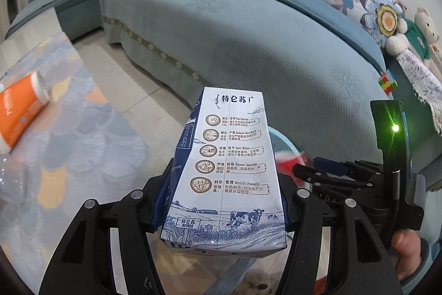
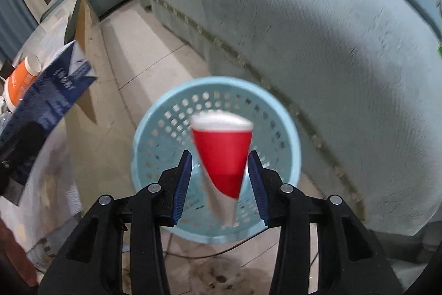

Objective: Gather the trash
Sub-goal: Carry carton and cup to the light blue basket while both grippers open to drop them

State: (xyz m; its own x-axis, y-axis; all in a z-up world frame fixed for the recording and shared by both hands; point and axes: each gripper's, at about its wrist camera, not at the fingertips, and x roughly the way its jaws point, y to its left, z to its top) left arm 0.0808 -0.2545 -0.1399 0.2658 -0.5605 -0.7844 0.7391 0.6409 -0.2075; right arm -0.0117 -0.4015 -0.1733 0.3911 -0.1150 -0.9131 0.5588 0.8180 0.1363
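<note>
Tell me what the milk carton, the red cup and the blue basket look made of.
Milk carton: coated paperboard, slightly glossy, with folded seams and printed panels. Red cup: probably paper, matte red outside, white inside; blur leaves it open. Blue basket: moulded plastic, smooth, with a grid of punched holes.

Your milk carton (image 1: pixel 226 170) reads "特仑苏" at its top, with "Pure Nutrition", "Exclusive Dairy Region", "Cow's Welfare", "Rigorous Inspection", "Scientific Processing" down its face, percentages on its side, orange tube's (image 1: pixel 19 112) lettering unreadable

Black plastic tool (image 2: pixel 219 170) arms, silver screws, blue ribbed pads (image 2: pixel 183 184); other tool (image 1: pixel 221 201) alike.
</note>
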